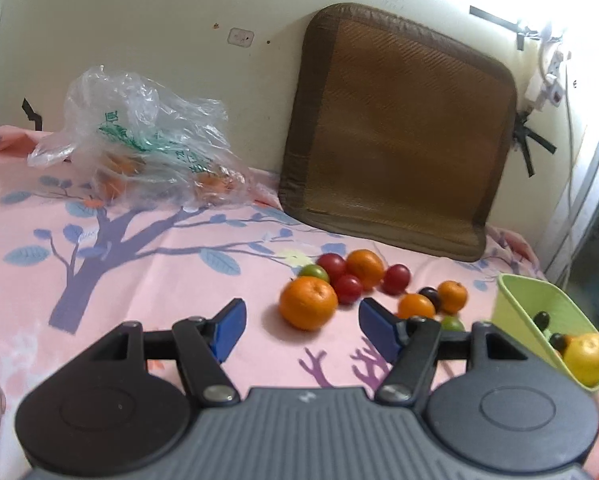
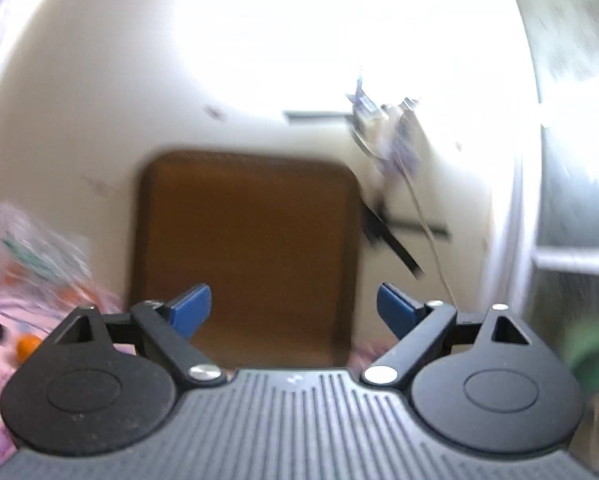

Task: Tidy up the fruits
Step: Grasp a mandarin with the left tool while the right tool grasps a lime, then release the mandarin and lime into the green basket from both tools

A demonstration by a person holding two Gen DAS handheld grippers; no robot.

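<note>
The step in hand looks like picking loose fruit off the bed and moving it into the green basket (image 1: 511,300), which is already holding an orange and a couple of dark plums. The left tool (image 1: 301,326) is hovering low over the pink bedsheet (image 1: 139,264) with its blue pads spread wide and nothing between them, and it is lining up on the nearest mandarin (image 1: 308,302), which is lying just beyond the fingertips. Behind that mandarin, toward the brown cushion (image 1: 395,128), red plums (image 1: 331,266), a green fruit (image 1: 314,272) and more mandarins are sitting in a loose cluster. The next move is probably calling for a short push forward so the pads straddle the mandarin, then a gentle squeeze, since round fruit rolls easily on soft bedding.

The right tool (image 2: 293,306) is pointing up at the cushion, blurred, its jaws parted and empty.
</note>
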